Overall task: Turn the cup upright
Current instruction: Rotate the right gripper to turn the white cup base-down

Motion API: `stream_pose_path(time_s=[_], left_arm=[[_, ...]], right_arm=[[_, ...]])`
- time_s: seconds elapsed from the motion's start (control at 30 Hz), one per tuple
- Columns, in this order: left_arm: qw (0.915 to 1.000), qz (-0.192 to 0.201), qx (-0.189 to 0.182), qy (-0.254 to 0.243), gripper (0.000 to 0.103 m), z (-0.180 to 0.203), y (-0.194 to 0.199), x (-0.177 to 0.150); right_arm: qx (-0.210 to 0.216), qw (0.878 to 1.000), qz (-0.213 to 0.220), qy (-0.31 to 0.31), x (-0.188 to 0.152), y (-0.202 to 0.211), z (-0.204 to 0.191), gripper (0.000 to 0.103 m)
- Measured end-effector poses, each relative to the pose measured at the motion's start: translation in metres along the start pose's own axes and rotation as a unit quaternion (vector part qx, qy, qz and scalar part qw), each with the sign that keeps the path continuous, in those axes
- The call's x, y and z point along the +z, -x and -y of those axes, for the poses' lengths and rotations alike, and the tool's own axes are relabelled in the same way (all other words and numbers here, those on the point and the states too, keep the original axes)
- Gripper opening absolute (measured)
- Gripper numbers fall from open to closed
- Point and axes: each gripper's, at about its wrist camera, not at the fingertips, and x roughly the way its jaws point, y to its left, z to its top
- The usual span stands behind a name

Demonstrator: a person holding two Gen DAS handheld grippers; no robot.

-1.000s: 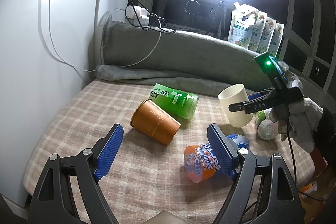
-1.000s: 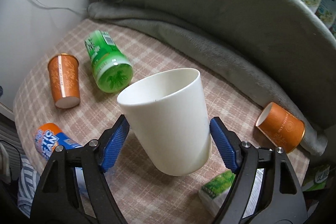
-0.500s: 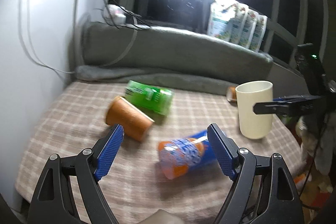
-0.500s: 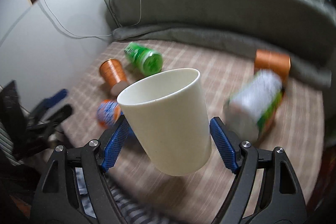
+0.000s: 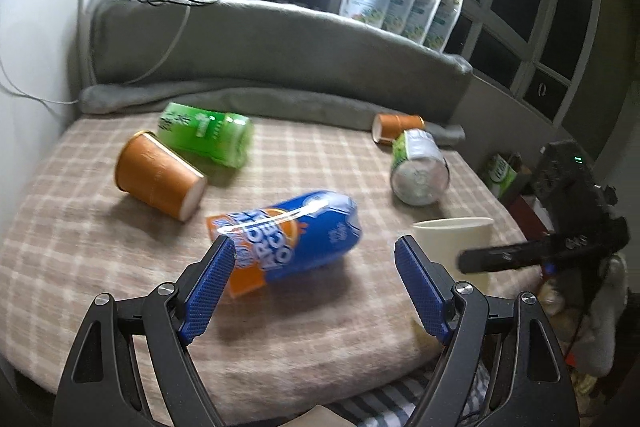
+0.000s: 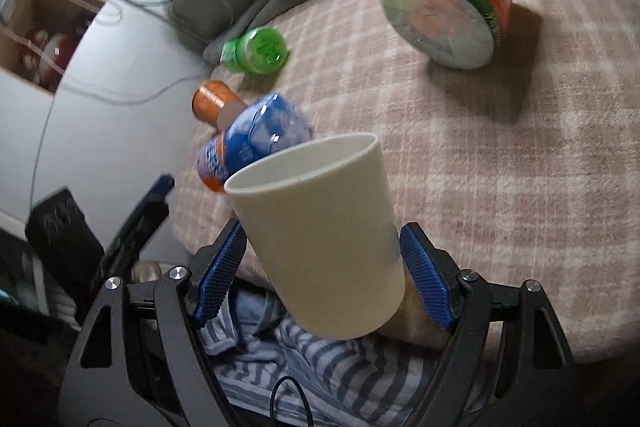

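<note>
The cream cup (image 6: 320, 247) is being held by the right gripper (image 6: 324, 275), with a blue pad pressed on each side of it. The cup is being held mouth up and a little tilted, at the near edge of the checked blanket (image 6: 500, 155). Nothing can be seen inside the cup.

In the left wrist view the cream cup (image 5: 452, 247) is being seen from the side, at the right edge of the blanket (image 5: 80, 247), with one black finger (image 5: 520, 257) of the right gripper lying across it. The left gripper (image 5: 314, 283) is being held wide open, with nothing between its blue pads. Beyond it a blue and orange cup (image 5: 288, 235) is lying on its side.

More cups are being shown lying on their sides in this view: an orange paper cup (image 5: 160, 179), a green cup (image 5: 208, 135) just behind it, a green and white cup (image 5: 418, 167) on the right, and a second orange cup (image 5: 396, 127) just behind that one, by the grey cushion (image 5: 280, 47). Refill pouches (image 5: 400, 7) are being seen up on the window ledge only in this view.

Only the right wrist view is showing striped cloth (image 6: 320, 367) under the cream cup, below the blanket's edge. The sealed top of the green and white cup (image 6: 444, 3) is being shown there too. A box (image 6: 36, 39) with red and white things in it is being seen at the far left, but they are too blurred to name
</note>
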Motion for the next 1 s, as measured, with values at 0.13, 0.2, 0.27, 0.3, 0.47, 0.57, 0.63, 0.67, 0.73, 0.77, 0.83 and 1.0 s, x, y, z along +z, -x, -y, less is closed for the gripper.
stream_pose_path(time_s=[0.13,0.2,0.27,0.3,0.47,0.57,0.63,0.67,0.73,0.77,0.83,1.0], left_arm=[[1.0000,-0.003,-0.004,-0.006,0.082,0.008,-0.001,0.000],[0.9999,-0.005,-0.009,-0.005,0.082,0.011,-0.003,0.000],[0.9999,-0.009,-0.014,-0.001,0.082,0.013,-0.004,0.000],[0.9998,-0.010,-0.014,0.003,0.082,0.014,-0.005,0.000],[0.9990,-0.032,-0.023,0.021,0.082,0.014,-0.016,-0.002],[0.9965,-0.060,-0.045,0.036,0.082,0.014,-0.026,-0.006],[0.9942,-0.078,-0.059,0.046,0.082,0.014,-0.031,-0.007],[0.9926,-0.088,-0.066,0.051,0.082,0.014,-0.034,-0.008],[0.9905,-0.097,-0.077,0.058,0.082,0.017,-0.038,-0.008],[0.9898,-0.099,-0.082,0.061,0.082,0.018,-0.039,-0.009],[0.9882,-0.102,-0.091,0.069,0.081,0.020,-0.041,-0.009],[0.9813,-0.121,-0.112,0.099,0.080,0.020,-0.049,-0.007]], right_arm=[[0.002,1.000,0.004,-0.014,0.012,-0.008,0.003,0.081],[-0.010,1.000,0.010,-0.009,0.015,-0.010,0.004,0.081],[-0.012,1.000,0.020,0.003,0.017,-0.011,0.003,0.081],[-0.011,1.000,0.022,0.006,0.017,-0.010,0.003,0.081],[-0.049,0.995,0.059,0.068,0.011,0.004,-0.013,0.081],[-0.085,0.986,0.091,0.114,0.002,0.018,-0.026,0.081],[-0.118,0.975,0.115,0.146,-0.005,0.027,-0.036,0.082],[-0.141,0.968,0.130,0.162,-0.010,0.031,-0.042,0.082],[-0.174,0.956,0.152,0.182,-0.017,0.037,-0.049,0.085],[-0.190,0.950,0.164,0.187,-0.021,0.040,-0.052,0.087],[-0.213,0.942,0.183,0.185,-0.026,0.046,-0.053,0.089],[-0.246,0.928,0.222,0.169,-0.035,0.061,-0.050,0.090]])
